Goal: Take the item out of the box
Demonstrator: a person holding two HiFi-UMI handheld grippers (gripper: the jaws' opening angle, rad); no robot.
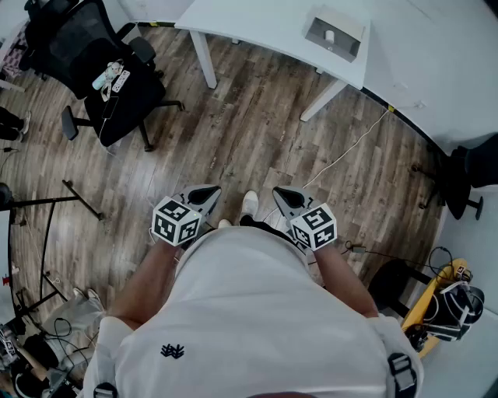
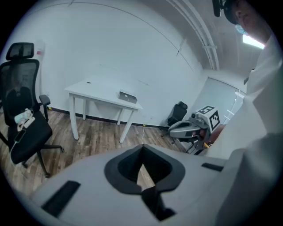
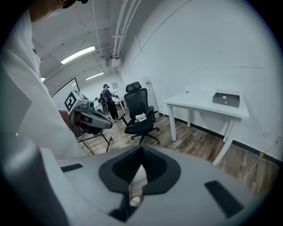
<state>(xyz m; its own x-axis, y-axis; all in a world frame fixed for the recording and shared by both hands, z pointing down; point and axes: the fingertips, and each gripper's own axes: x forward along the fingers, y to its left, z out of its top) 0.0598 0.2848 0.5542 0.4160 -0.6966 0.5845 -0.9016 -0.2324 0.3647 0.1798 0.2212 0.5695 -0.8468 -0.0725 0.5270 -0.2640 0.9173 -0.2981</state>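
You hold the left gripper [image 1: 207, 192] and right gripper [image 1: 282, 194] low by your waist — both jaws closed, empty. The box [image 1: 334, 33] sits on the far white table [image 1: 249, 19], well apart.

A shallow grey rectangular box [image 1: 334, 33] is sitting flat and open-topped, slightly askew, near the corner of a white table [image 1: 257, 19] at about one o'clock in the head view, and a small white item [image 1: 329, 36] is lying inside it near its middle.
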